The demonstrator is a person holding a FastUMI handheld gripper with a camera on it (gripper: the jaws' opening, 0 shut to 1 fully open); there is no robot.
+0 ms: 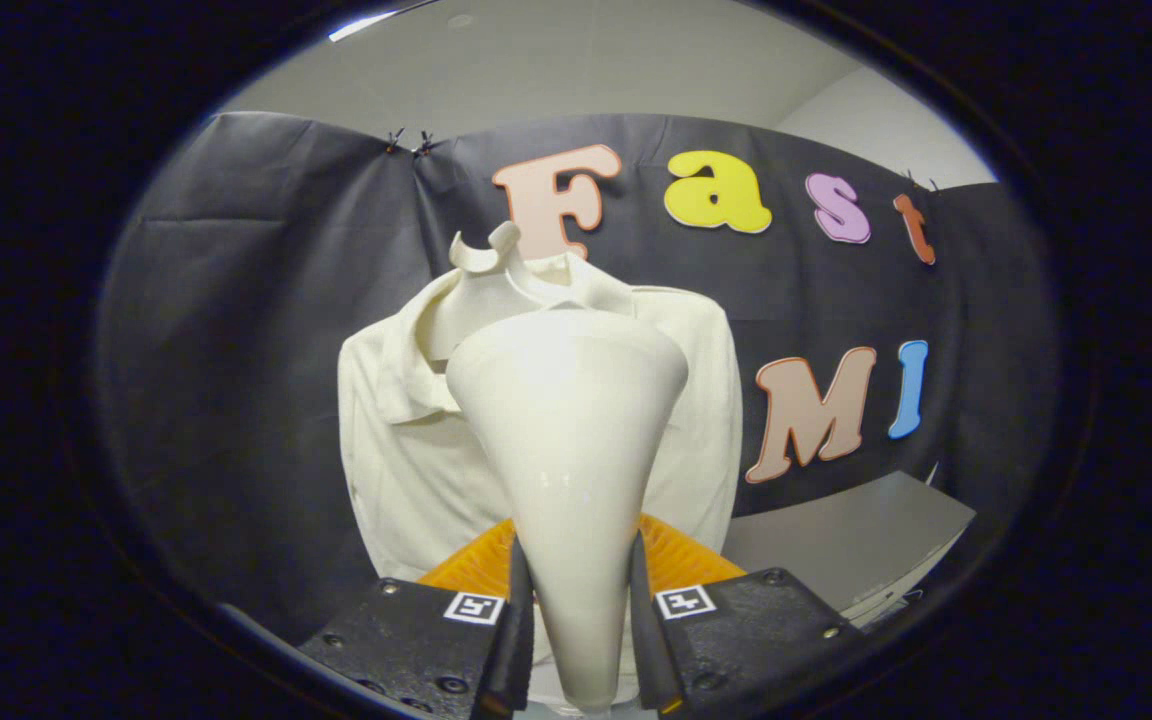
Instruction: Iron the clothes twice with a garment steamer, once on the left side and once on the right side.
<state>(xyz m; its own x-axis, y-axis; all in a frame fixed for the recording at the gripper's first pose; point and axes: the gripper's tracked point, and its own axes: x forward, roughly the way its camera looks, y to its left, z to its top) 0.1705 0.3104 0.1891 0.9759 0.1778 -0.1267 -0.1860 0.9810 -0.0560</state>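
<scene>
A cream garment steamer (pixel 568 450) with a wide, cone-shaped head rises from between my fingers. My gripper (pixel 576 610) is shut on its narrow handle, with both fingers pressed against its sides. Beyond the steamer head hangs a cream collared shirt (pixel 396 440) on a pale hanger (pixel 481 255), set against the black cloth wall. The steamer head stands in front of the shirt's chest, just below the collar, and hides the middle of the shirt. I cannot tell whether the head touches the fabric.
A grey table top (pixel 856 540) lies low to the right of the shirt. The black cloth wall (pixel 236 350) closes in the space behind and to both sides.
</scene>
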